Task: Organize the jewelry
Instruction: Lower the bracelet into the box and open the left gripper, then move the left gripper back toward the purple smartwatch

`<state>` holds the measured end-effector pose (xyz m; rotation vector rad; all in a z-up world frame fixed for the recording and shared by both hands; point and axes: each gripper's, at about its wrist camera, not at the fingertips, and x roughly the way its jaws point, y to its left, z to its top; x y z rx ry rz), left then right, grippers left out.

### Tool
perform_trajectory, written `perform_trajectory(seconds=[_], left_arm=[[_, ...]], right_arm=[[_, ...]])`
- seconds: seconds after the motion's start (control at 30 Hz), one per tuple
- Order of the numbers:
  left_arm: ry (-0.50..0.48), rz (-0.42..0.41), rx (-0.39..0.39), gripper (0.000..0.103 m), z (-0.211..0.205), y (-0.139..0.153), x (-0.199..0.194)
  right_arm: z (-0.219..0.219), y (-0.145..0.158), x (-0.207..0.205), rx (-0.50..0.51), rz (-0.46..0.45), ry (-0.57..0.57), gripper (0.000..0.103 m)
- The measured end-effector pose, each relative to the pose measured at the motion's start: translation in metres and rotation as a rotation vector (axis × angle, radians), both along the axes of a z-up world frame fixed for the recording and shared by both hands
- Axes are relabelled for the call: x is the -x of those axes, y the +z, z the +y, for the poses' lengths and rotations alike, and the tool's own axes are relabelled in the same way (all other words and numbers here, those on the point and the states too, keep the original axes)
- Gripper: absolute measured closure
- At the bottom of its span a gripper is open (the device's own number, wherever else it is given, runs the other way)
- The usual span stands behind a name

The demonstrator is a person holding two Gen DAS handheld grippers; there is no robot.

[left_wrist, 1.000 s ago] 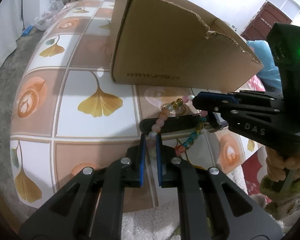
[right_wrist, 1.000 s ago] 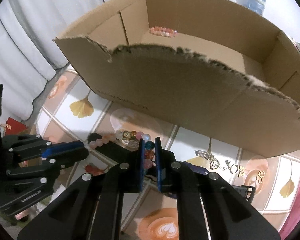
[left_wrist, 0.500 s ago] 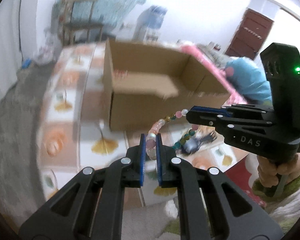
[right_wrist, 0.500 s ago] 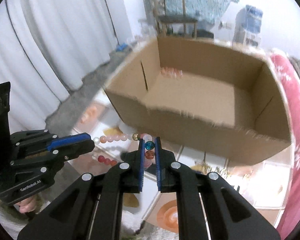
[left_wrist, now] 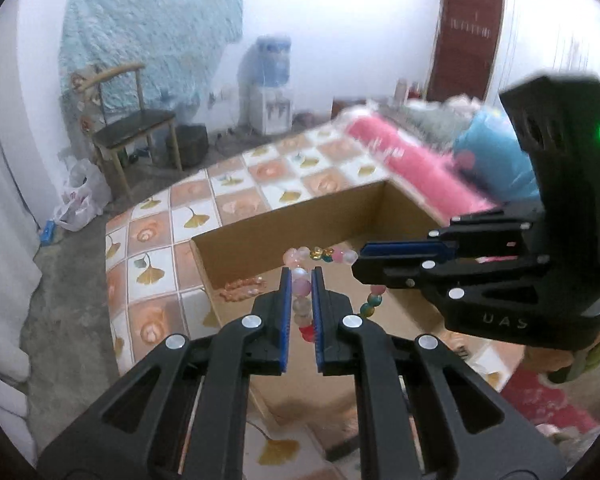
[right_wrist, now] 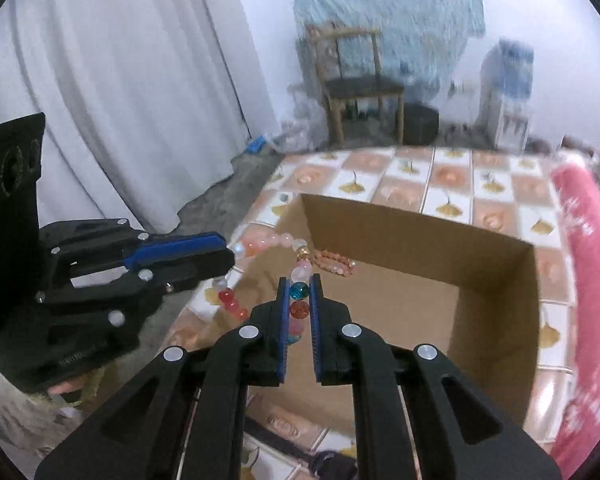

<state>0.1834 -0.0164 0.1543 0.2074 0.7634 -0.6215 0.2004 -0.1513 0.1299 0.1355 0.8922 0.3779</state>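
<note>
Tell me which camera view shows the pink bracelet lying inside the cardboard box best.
The right wrist view: the pink bracelet lies unobstructed on the floor of the cardboard box. In the left wrist view it is blurrier and sits low beside the near wall.

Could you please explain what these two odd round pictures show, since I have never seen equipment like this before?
No robot is here: a person holds a hand-held two-finger gripper in each hand, and a wide-angle camera on each looks forward along its fingers. One picture comes from the left gripper, the other from the right gripper; each also sees the other gripper from the side. Both are shut on the same multicoloured bead bracelet, one at each side, holding it in the air above an open cardboard box. The box stands on a table with a leaf-patterned cloth. Inside it already lies a pink bead bracelet. Behind are a wooden chair and a white curtain.
</note>
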Motion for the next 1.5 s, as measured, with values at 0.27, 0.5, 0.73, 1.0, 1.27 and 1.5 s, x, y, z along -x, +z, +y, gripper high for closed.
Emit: perform_trajectory(seconds=[0.27,0.5,0.73,1.0,1.27,1.5], left_arm=[[-0.010,0.202,-0.296,0.094,-0.039,-0.081,-0.067],[-0.020,0.266,-0.383,0.094,-0.044,-0.105,-0.078],[-0.017,0.276,-0.442,0.091,-0.048,-0.107,-0.083],[0.032,0.178,-0.350,0.062,-0.030,-0.073,-0.070],[0.078,-0.004,-0.122,0.025,0.026,-0.007,0.015],[0.054,0.027,-0.029,0.019,0.043,-0.035,0.093]], right_arm=[[-0.020,-0.079,-0.080,-0.165,0.333,-0.010,0.093],[-0.004,-0.118,-0.093,-0.156,0.482,0.020,0.093],[-0.004,-0.146,-0.107,-0.178,0.599,-0.001,0.092],[-0.021,-0.113,-0.079,-0.204,0.479,-0.037,0.083],[-0.052,-0.025,0.032,-0.216,0.165,-0.034,0.053],[-0.081,-0.014,0.117,-0.226,0.067,-0.085,0.046]])
